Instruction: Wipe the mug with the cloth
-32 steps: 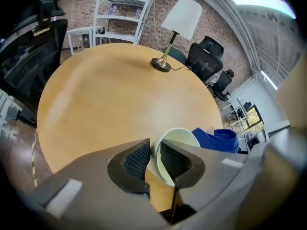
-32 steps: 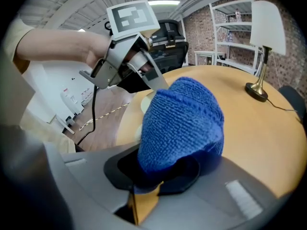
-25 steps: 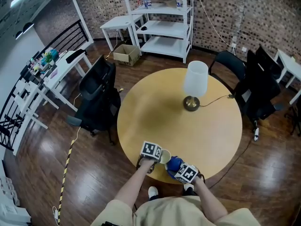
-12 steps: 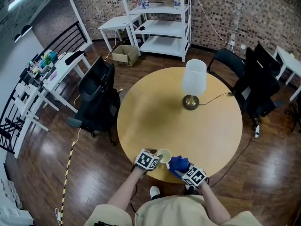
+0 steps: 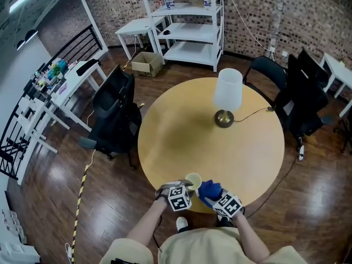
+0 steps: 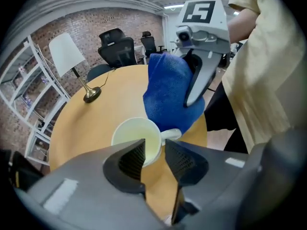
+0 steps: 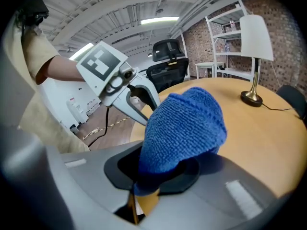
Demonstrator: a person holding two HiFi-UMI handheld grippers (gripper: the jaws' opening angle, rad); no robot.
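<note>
Far on the left, a black chair (image 5: pixel 113 111) stands close to the round yellow table (image 5: pixel 181 131). At the near edge of the table, close to the person, the left gripper (image 6: pixel 154 146) points down at the mug (image 6: pixel 135 137). Its two jaws stand a little apart and have just been closing. The mug's near rim sits right at the tips, and a bit of it shows in the gap. The pads do not squeeze it — bare table shows through the gap too. The mug is pale, stands upright on the table and has nothing in it. Its handle sticks out to the right, toward the cloth (image 7: pixel 184 123).

The cloth is blue and fluffy. It is bunched in a lump just beside the mug, right by the handle. I cannot tell whether it touches the mug. The right gripper (image 7: pixel 160 172) holds it — its jaws are closed tight on the lower end of the cloth, and the rest puffs out past the tips.

Farther back on the table, well apart from the mug, stands a lamp (image 5: pixel 227 91) with a white shade. Its thin cord runs off to the right.
</note>
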